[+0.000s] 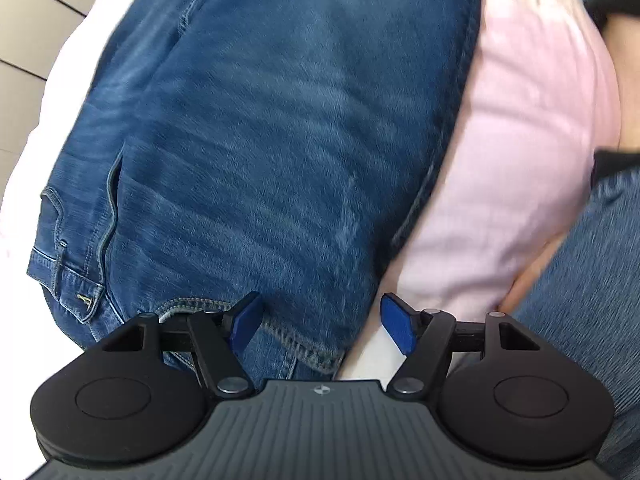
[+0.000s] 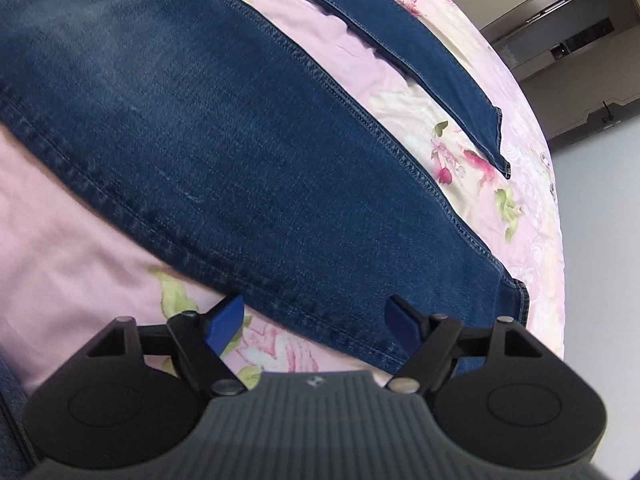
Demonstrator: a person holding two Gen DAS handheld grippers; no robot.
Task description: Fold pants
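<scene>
Blue denim pants [image 1: 256,132] lie spread on a pink bed sheet [image 1: 520,160]. In the left wrist view I see the waistband end, with a belt loop and pocket at the lower left. My left gripper [image 1: 320,326] is open, its blue pads [image 1: 248,322] just above the waistband edge. In the right wrist view one pant leg [image 2: 224,152] runs across the middle and the other leg [image 2: 432,64] lies farther back, its hem at the right. My right gripper [image 2: 316,326] is open over the near edge of the closer leg, holding nothing.
The sheet is pink with a flower print [image 2: 472,164]. The bed edge curves along the right of the right wrist view, with dark furniture [image 2: 568,40] beyond. A person's arm and blue clothing [image 1: 592,300] show at the right of the left wrist view.
</scene>
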